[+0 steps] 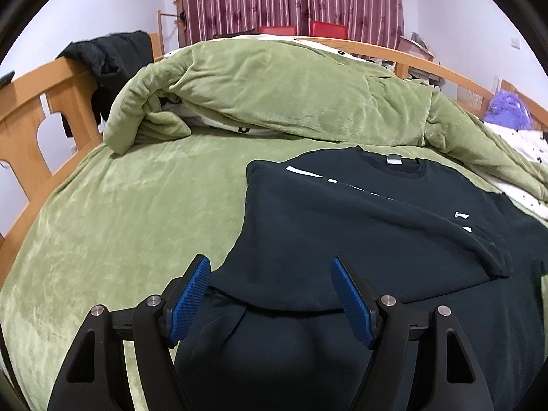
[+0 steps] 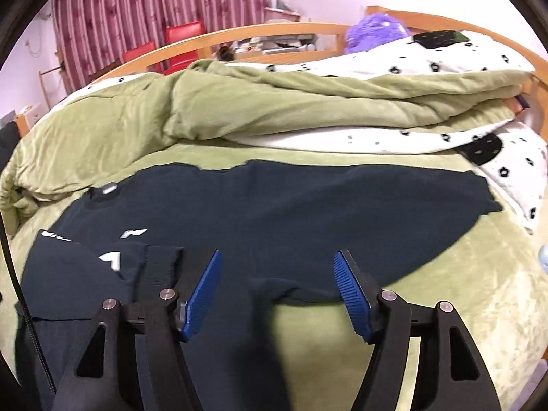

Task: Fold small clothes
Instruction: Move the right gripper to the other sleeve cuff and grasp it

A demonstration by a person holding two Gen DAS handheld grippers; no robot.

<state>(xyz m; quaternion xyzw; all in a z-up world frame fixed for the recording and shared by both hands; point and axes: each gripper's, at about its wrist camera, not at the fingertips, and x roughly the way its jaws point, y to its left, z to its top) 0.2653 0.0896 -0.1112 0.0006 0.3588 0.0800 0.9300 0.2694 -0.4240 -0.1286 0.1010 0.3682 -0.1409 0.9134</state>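
A dark navy long-sleeved shirt (image 1: 342, 226) with white lettering lies flat on the green bed cover (image 1: 120, 222). One sleeve is folded across its front. My left gripper (image 1: 270, 267) is open and empty, just above the shirt's lower left part. In the right wrist view the same shirt (image 2: 291, 205) spreads across the bed with its other sleeve stretched out to the right. My right gripper (image 2: 275, 263) is open and empty, over the shirt's lower part near the underarm.
A bunched green quilt (image 1: 274, 96) with a white flowered lining (image 2: 411, 65) is piled behind the shirt. A wooden bed rail (image 1: 41, 102) runs around the bed, with dark clothing (image 1: 109, 58) hung on it. A purple plush (image 2: 373, 30) sits far right.
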